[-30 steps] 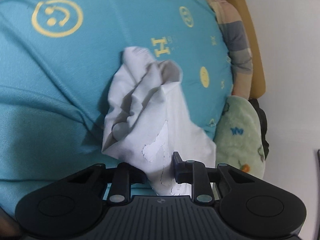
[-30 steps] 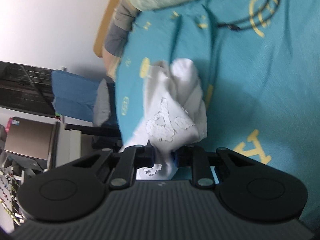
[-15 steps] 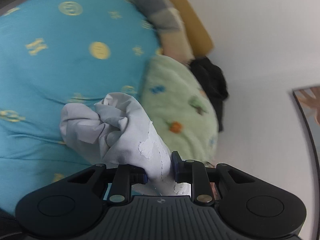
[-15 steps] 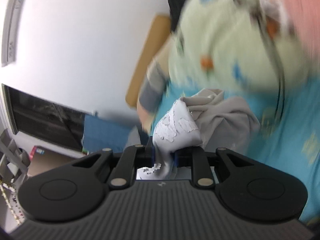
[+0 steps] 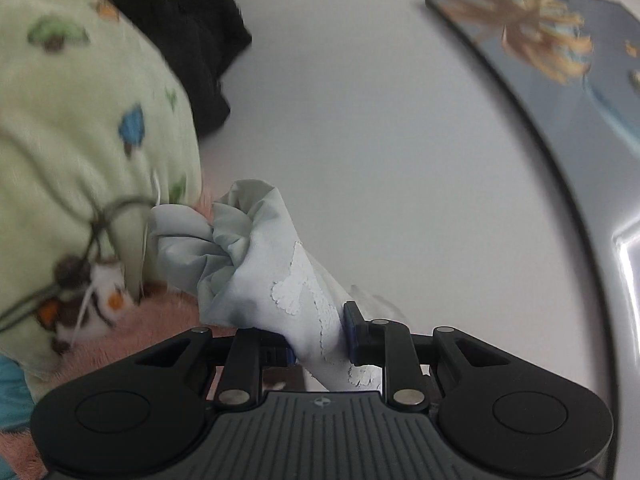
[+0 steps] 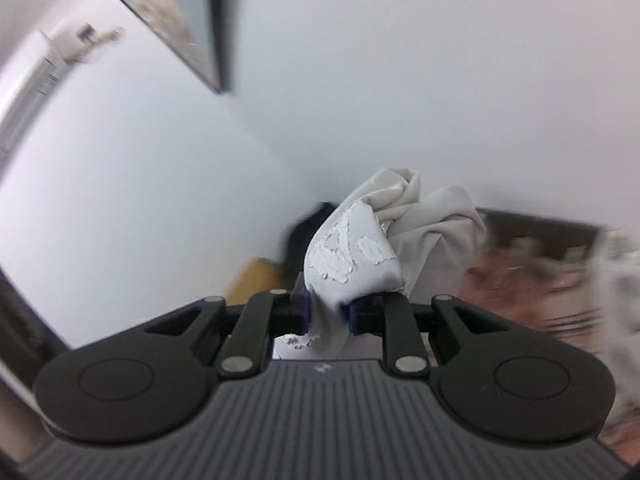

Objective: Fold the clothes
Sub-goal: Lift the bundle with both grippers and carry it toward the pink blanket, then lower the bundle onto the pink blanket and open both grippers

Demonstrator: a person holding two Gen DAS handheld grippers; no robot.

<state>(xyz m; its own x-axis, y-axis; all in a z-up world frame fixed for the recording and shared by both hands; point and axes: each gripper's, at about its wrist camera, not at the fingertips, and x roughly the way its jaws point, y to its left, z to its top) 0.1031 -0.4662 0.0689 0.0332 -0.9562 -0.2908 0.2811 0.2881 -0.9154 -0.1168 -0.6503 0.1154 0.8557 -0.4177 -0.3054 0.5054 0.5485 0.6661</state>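
A white garment with a cracked white print is bunched up and held in the air. My left gripper is shut on one part of it. My right gripper is shut on another part of the same garment. Both wrist views point up at the white wall, so the bed surface under the garment is mostly hidden.
A pale green blanket with cartoon prints and a black cloth lie at the left. A framed picture hangs on the wall, and shows in the right wrist view. An air conditioner is at upper left.
Both grippers have lifted the garment off the teal bedspread and tilted upward; the views swung from the bed to the blanket and the wall.
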